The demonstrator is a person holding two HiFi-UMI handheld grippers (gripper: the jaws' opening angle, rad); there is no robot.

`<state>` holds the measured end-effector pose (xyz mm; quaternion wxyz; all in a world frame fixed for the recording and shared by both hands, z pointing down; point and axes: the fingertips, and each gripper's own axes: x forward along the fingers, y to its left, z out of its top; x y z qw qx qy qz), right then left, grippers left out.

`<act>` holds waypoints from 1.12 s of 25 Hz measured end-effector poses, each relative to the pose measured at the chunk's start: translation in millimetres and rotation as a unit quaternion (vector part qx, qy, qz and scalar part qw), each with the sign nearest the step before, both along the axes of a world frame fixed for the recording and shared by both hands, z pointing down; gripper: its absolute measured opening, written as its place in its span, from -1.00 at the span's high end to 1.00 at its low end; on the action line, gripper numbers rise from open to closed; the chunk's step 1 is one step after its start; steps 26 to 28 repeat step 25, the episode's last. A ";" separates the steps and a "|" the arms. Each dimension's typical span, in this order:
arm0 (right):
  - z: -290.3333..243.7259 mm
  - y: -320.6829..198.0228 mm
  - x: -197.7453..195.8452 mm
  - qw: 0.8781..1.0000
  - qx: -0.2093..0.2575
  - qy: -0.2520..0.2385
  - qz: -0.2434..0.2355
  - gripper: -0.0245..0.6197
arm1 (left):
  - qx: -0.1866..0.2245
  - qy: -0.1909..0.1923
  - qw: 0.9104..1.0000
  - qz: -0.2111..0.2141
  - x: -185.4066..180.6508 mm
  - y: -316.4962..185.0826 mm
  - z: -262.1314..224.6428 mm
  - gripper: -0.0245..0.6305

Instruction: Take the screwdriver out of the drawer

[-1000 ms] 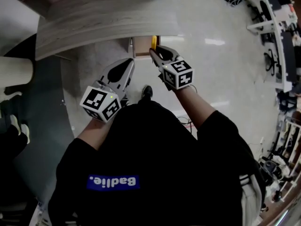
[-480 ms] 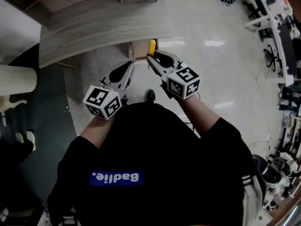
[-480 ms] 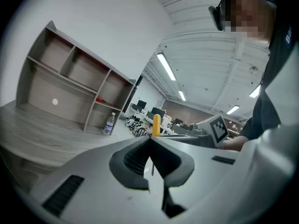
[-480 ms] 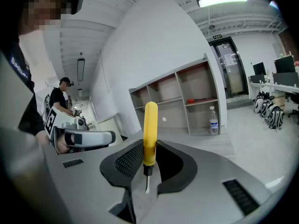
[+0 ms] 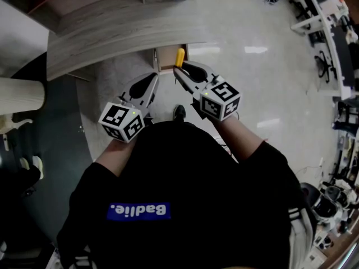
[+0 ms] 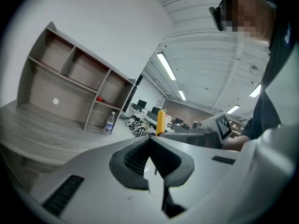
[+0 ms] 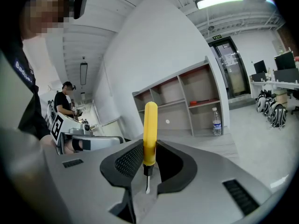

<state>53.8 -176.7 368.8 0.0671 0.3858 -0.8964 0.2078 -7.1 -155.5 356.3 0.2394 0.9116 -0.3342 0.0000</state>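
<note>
A yellow-handled screwdriver (image 5: 180, 56) (image 7: 150, 129) stands upright between the jaws of my right gripper (image 5: 178, 70) (image 7: 148, 164), which is shut on the lower end of the handle; the thin shaft hangs down between the pads. It is held above the small open wooden drawer (image 5: 166, 59) under the desk's edge. My left gripper (image 5: 153, 78) (image 6: 150, 140) hovers just left of the drawer with its jaws together and nothing in them. From the left gripper view the screwdriver's handle (image 6: 160, 122) shows beyond the jaw tips, with the right gripper (image 6: 201, 129) beside it.
A curved grey wood desk top (image 5: 123, 32) runs across the top. Behind it stands an open shelf unit (image 7: 187, 97) with a water bottle (image 7: 217, 121) (image 6: 109, 123). My shoe (image 5: 178, 112) is on the floor below. Desks and chairs (image 5: 331, 49) line the right side; a person (image 7: 65, 101) stands far off.
My right gripper has risen with the screwdriver, lifting it up from the drawer. The left gripper has stayed where it was.
</note>
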 end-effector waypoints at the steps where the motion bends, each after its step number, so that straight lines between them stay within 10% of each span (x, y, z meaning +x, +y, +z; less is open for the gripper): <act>1: -1.6 2.8 -0.1 1.000 0.001 0.000 -0.001 0.61 | 0.000 0.002 1.000 -0.001 0.7 2.7 -1.4 0.93; 28: 1.2 -1.9 1.6 1.000 0.000 -0.003 0.001 0.61 | 0.006 0.001 1.000 -0.002 2.7 -0.8 0.9 0.93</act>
